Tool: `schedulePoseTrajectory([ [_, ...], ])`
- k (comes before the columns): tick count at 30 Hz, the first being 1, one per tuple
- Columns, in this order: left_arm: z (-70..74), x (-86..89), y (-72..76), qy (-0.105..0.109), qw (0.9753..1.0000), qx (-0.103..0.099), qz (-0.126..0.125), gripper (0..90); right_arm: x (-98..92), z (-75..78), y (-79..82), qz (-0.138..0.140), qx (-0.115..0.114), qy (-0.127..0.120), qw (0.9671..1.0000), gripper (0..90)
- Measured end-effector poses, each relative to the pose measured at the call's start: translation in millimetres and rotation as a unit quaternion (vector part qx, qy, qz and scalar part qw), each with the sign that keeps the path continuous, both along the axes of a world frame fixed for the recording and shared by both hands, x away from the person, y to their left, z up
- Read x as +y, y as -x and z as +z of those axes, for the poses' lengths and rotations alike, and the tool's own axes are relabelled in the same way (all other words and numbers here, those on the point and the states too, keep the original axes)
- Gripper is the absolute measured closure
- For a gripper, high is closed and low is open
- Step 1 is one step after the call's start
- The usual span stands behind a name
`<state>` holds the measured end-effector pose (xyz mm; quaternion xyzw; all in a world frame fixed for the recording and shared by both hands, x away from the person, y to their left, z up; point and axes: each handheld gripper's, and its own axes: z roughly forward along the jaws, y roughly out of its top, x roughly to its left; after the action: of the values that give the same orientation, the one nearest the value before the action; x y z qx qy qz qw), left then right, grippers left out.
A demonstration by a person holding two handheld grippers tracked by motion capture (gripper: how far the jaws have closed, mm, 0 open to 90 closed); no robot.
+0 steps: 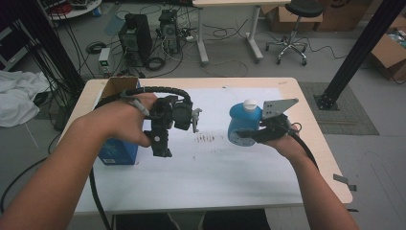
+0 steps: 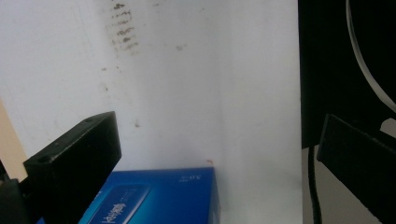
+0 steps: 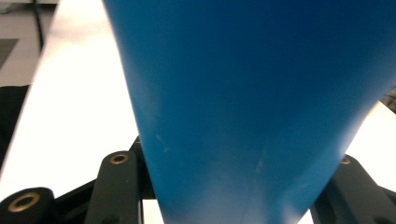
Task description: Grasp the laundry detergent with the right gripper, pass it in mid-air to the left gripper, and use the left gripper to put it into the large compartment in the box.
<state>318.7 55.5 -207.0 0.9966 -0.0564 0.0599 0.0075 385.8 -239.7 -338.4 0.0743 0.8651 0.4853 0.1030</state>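
A blue bottle (image 1: 242,120) with a white cap (image 1: 250,103) is held over the right part of the white sheet (image 1: 210,167). My right gripper (image 1: 250,134) is shut on its body, and the bottle (image 3: 252,84) sits wedged between the jaws of that gripper (image 3: 231,186) in the right gripper view. My left gripper (image 1: 161,150) points down at the sheet beside a blue carton (image 1: 117,152). In the left gripper view this gripper (image 2: 219,135) stands wide open with nothing between its jaws. The carton (image 2: 163,196) lies just below them.
Dark smudges (image 1: 207,139) mark the sheet between the two grippers. The carton's brown open top (image 1: 119,86) stands at the table's back left. Beyond the wooden table edge (image 1: 306,103), the floor holds computer towers (image 1: 136,36), cables and a stool (image 1: 294,28).
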Motion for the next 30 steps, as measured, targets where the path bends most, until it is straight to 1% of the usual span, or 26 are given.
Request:
schedulePoseTrajectory([
  [2, 0.3, -1.3, -2.0, -0.002, 1.0, 0.007, 0.003, 0.1, 3.7, 3.4, 4.2, 0.013, 0.0, 0.003, 0.9999, 46.9],
  [5, 0.3, -3.9, -3.6, -0.003, 0.9999, 0.01, 0.003, 0.1, 11.8, 7.1, 11.7, 0.034, 0.001, 0.006, 0.9994, 46.8],
  [10, 1.2, -9.8, -7.0, -0.007, 0.9999, 0.015, 0.0, 0.1, 28.7, 11.5, 25.8, 0.071, 0.0, 0.009, 0.9974, 46.7],
  [11, 0.8, -10.5, -7.4, -0.006, 0.9998, 0.017, 0.002, 0.1, 32.3, 12.1, 28.4, 0.077, 0.0, 0.01, 0.997, 46.7],
  [13, 1.2, -13.0, -9.0, -0.011, 0.9998, 0.019, 0.002, 0.1, 39.9, 12.9, 32.4, 0.087, 0.002, 0.014, 0.9961, 46.7],
  [15, 1.0, -15.0, -10.4, -0.012, 0.9997, 0.021, 0.003, 0.1, 47.5, 12.4, 36.3, 0.097, 0.001, 0.013, 0.9952, 46.7],
  [20, 0.4, -17.9, -12.9, -0.011, 0.9996, 0.025, 0.005, 0.1, 65.6, 7.7, 41.9, 0.116, 0.007, 0.007, 0.9932, 46.7],
  [21, 0.0, -18.1, -13.4, -0.011, 0.9996, 0.026, 0.005, 0.0, 70.3, 5.7, 42.4, 0.118, 0.012, 0.006, 0.9929, 46.6],
  [26, -2.7, -19.6, -15.7, -0.014, 0.9994, 0.031, 0.008, 0.1, 88.0, -4.9, 42.7, 0.129, 0.021, 0.002, 0.9915, 46.7],
  [29, -4.1, -20.4, -16.7, -0.016, 0.9993, 0.034, 0.008, 0.1, 95.2, -10.1, 42.2, 0.132, 0.025, 0.003, 0.9909, 46.6],
  [30, -5.0, -20.5, -17.1, -0.013, 0.9993, 0.034, 0.008, 0.1, 98.6, -12.1, 41.9, 0.133, 0.027, 0.004, 0.9908, 46.6],
])
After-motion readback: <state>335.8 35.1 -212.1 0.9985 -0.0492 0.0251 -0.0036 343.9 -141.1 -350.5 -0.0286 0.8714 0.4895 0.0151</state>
